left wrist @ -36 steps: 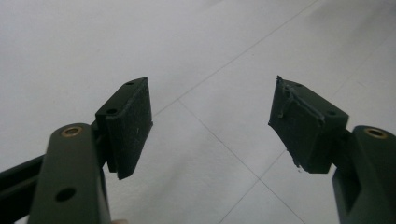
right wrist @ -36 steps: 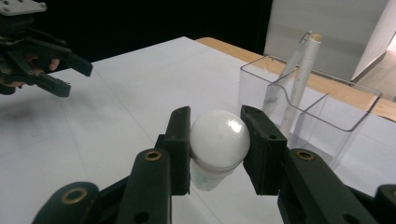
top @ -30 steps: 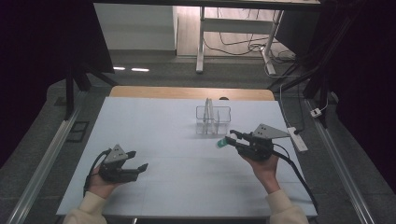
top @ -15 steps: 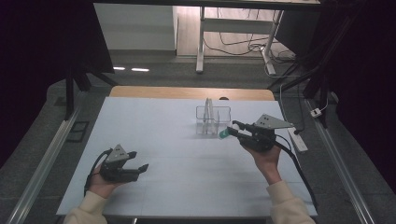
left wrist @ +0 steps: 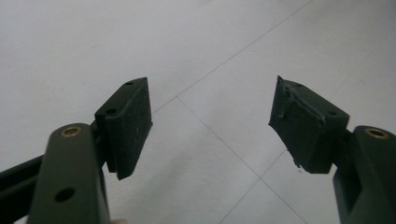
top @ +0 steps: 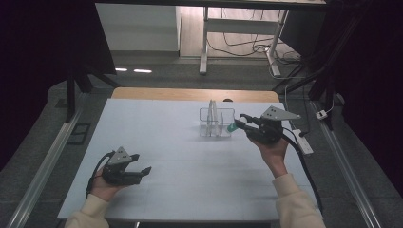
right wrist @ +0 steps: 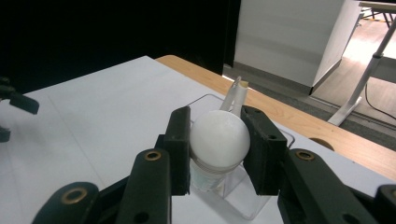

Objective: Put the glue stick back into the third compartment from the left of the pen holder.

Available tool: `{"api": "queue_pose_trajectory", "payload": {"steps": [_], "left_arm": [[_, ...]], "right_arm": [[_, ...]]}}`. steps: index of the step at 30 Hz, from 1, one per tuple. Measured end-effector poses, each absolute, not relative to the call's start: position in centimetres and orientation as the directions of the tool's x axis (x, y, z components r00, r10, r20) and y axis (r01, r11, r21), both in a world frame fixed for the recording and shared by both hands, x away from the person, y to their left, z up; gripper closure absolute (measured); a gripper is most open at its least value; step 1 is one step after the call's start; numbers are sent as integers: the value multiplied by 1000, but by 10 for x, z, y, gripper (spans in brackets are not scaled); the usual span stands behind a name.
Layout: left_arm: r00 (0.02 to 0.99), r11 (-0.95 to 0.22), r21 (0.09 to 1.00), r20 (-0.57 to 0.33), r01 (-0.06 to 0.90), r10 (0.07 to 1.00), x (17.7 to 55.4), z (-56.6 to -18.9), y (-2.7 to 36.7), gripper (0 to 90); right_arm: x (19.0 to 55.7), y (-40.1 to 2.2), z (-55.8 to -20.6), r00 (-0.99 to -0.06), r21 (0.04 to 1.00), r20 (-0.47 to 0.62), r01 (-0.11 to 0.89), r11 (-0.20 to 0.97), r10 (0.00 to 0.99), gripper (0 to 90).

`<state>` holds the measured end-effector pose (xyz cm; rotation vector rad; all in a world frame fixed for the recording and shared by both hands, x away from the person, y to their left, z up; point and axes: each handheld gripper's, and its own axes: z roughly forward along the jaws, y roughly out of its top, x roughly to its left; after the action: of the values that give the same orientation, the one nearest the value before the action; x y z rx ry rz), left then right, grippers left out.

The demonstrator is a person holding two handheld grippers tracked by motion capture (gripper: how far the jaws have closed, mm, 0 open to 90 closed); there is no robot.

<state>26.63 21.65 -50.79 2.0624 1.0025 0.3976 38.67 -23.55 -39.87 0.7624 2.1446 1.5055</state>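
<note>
Lab: dark curtains (top: pixel 43 42) around white test table (top: pixel 157 128).

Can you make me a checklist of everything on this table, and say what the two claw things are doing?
Surface: white table top with faint grid lines, and a wooden edge at the far side.
Job's things: a white round-topped object, green at one end in the high view; a clear plastic rack close beside it.
Clutter: nothing seen on the table besides these.
Grippers: right gripper shut on the white object, held next to the rack; left gripper open with nothing between its jaws, low at the near left.
Cables: one black cable trails from the right gripper.
Surroundings: dark curtains at the sides, desk legs and floor cables behind.
</note>
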Motion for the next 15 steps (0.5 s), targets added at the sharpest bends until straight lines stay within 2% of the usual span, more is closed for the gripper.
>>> {"api": "queue_pose_trajectory", "payload": {"steps": [15], "left_arm": [[639, -376, 764, -61, 524, 767, 267, -510, 216, 292]], "right_arm": [[416, -230, -382, -743, 935, -18, 225, 275, 669, 648]]}}
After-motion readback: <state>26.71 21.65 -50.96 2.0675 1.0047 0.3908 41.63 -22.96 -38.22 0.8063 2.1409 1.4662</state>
